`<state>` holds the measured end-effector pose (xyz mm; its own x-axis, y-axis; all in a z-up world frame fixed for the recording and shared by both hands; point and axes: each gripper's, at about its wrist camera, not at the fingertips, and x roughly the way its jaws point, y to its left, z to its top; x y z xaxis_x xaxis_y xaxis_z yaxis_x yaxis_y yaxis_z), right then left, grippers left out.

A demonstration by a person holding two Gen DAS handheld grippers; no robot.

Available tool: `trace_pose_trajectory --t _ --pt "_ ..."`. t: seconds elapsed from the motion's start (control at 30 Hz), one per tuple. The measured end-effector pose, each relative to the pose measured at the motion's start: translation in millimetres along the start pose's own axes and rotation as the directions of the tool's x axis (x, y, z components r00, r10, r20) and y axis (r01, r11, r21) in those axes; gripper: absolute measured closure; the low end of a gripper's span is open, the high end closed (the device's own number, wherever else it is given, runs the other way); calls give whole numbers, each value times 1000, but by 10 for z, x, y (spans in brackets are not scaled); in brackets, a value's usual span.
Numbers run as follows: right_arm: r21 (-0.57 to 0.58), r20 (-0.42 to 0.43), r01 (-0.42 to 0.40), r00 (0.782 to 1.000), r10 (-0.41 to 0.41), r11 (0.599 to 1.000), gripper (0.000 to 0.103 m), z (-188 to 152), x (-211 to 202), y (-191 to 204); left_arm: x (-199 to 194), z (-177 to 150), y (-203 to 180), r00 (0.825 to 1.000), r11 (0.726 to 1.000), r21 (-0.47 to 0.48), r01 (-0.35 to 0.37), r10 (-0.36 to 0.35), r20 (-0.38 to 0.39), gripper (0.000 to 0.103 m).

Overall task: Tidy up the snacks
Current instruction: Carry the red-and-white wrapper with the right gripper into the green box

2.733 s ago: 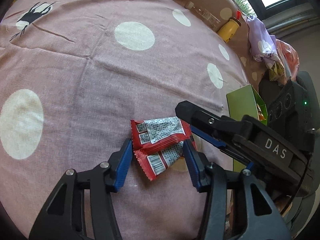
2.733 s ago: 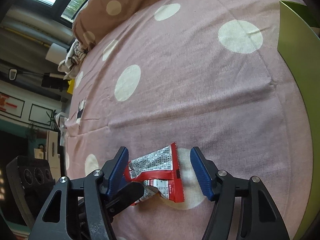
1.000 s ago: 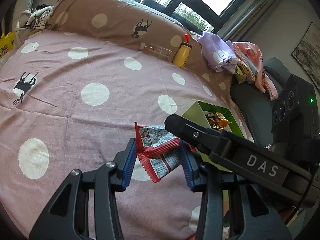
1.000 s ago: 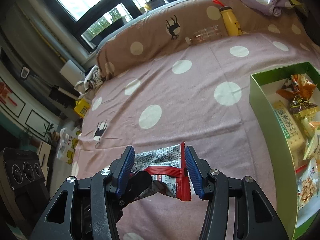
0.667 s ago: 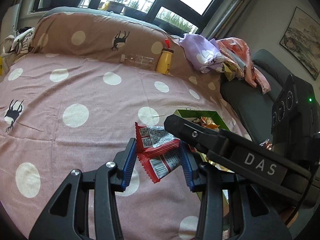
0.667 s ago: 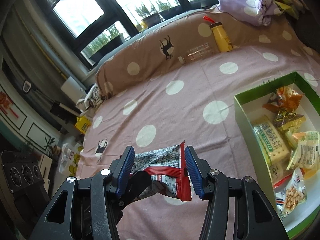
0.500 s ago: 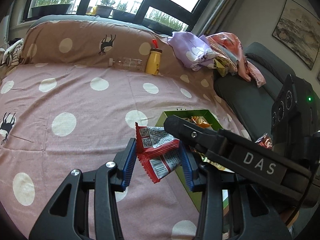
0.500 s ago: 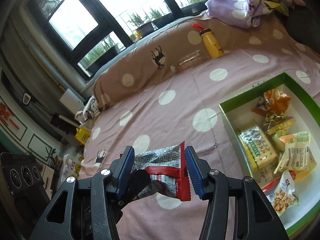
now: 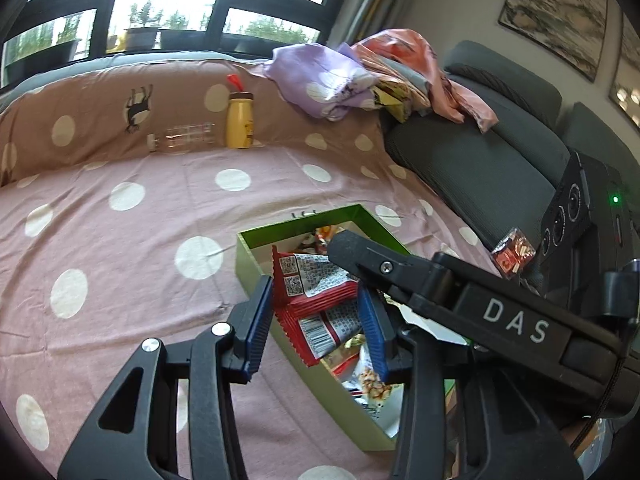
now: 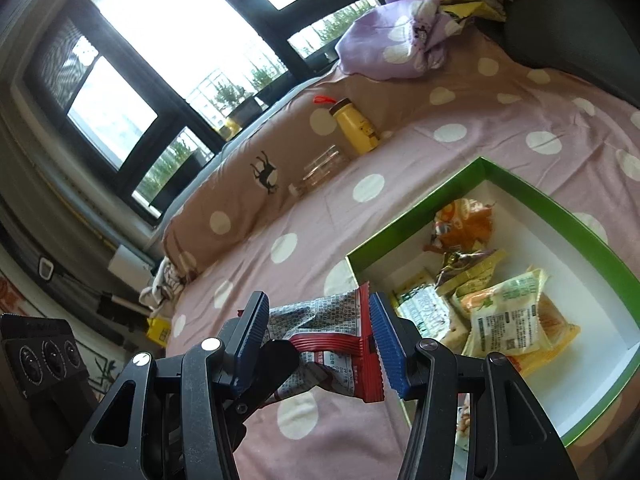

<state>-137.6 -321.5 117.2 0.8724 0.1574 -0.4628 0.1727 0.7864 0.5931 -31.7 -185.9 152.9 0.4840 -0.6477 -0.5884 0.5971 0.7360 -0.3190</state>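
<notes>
Though once bed-level, red packets airborne.

The right claw hides much of the green box; the packets' print is unreadable.

A bed covered by a pink polka-dot sheet carried the green box. Well beyond the box, against the brown dotted bolster, stood a yellow bottle, with what looked like a clear plastic bottle lying just beside it.
</notes>
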Motion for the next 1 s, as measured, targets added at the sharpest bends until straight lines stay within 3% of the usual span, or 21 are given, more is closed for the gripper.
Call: trace_pose_trajectory --t 0.47,1.0 --pt "128 55 62 996 -69 990 48 103 -184 -480 313 26 -377 997 994 93 49 -44 -58 62" --pt "224 -5 151 988 -154 963 48 132 -61 -853 734 -13 -453 983 992 75 103 -90 -161 62"
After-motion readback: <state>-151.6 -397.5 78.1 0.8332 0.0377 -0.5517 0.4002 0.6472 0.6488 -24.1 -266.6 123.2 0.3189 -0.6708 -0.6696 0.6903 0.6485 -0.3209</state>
